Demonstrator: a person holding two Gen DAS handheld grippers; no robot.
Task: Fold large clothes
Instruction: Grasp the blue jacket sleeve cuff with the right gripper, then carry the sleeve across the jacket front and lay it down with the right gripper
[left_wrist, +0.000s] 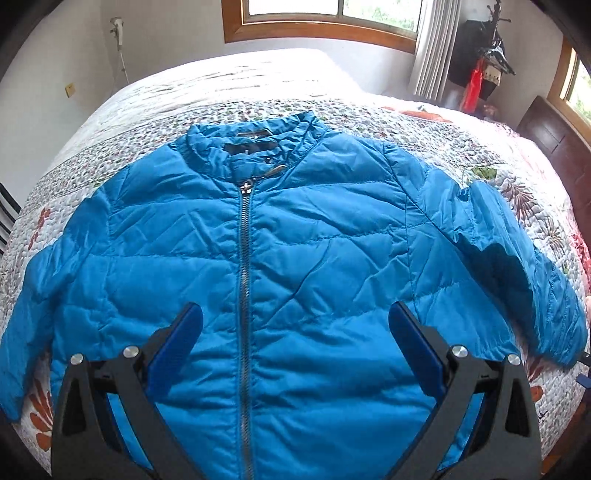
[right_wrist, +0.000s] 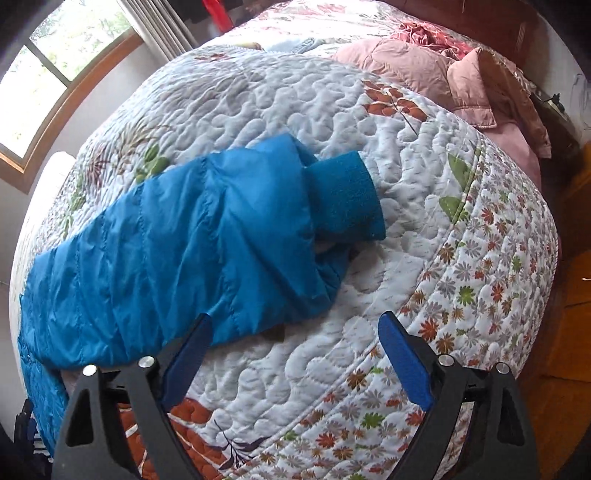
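The left gripper (left_wrist: 295, 325) hangs over the lower front of the blue puffer jacket (left_wrist: 314, 240), its jaws spread wide with nothing between the blue pads (left_wrist: 177, 350) but the jacket surface below them. The zipper (left_wrist: 244, 295) runs just inside the left-hand pad and on away from the claw up to the collar (left_wrist: 251, 144), where the zip pull (left_wrist: 245, 187) sits a little short of the top. The jacket lies flat, front up and zipped, on a floral quilted bedspread (left_wrist: 461, 147). One sleeve stretches off to the left of the claw, the other sleeve (left_wrist: 524, 273) to the right. Beyond the collar, the bed ends at a wall with a wood-framed window (left_wrist: 321, 22) and a curtain (left_wrist: 432, 48).

The right gripper (right_wrist: 295, 332) points steeply down at the bedspread (right_wrist: 295, 387), jaws apart and empty. Its left-hand pad (right_wrist: 188, 362) is over the edge of the jacket's sleeve (right_wrist: 166, 251); whether it touches cannot be told. The sleeve reaches ahead and to the left of the claw, its knit cuff (right_wrist: 347, 195) lying ahead on the quilt. Farther ahead to the right lies a pink folded duvet (right_wrist: 424, 70).
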